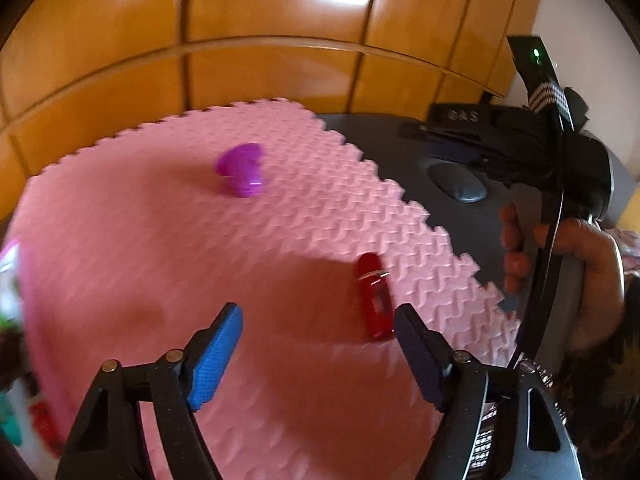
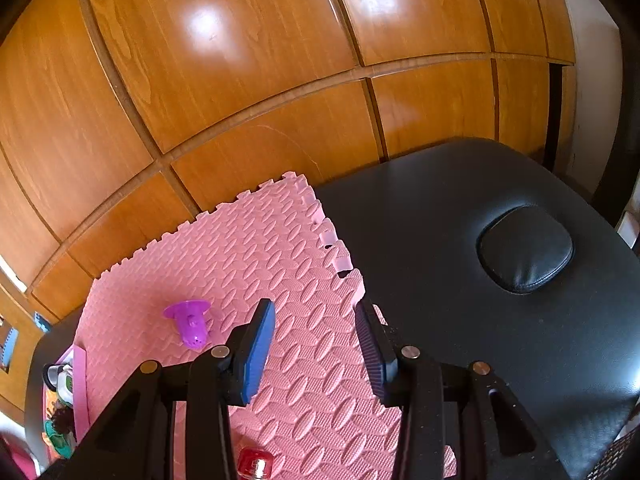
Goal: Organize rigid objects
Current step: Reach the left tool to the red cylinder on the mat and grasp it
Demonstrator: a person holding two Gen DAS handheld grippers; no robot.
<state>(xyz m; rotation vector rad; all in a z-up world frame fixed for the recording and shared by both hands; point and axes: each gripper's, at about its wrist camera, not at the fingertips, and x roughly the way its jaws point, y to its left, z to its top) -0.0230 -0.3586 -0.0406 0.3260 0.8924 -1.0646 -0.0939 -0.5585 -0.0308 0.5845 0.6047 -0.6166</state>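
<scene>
A purple plastic piece (image 1: 240, 176) with a wide flange lies on the pink foam mat (image 1: 140, 240), far from my left gripper (image 1: 318, 336). A red oblong piece (image 1: 374, 300) with a metal band lies just beyond the right blue pad (image 1: 418, 360). The left jaws stand wide apart with only mat between them. In the right wrist view, my right gripper (image 2: 316, 344) hovers over the mat's right edge, its jaws apart and empty. The purple piece (image 2: 190, 322) lies to its left. The red piece (image 2: 256, 464) peeks out at the bottom edge under the gripper.
The mat (image 2: 280, 260) covers part of a black padded table (image 2: 440, 260) with an oval cushion plug (image 2: 524, 248). Wooden cabinet doors (image 2: 240, 100) stand right behind. A pink bin (image 2: 80, 392) with small toys sits at the mat's left. A hand (image 1: 580, 248) holds the other gripper's body.
</scene>
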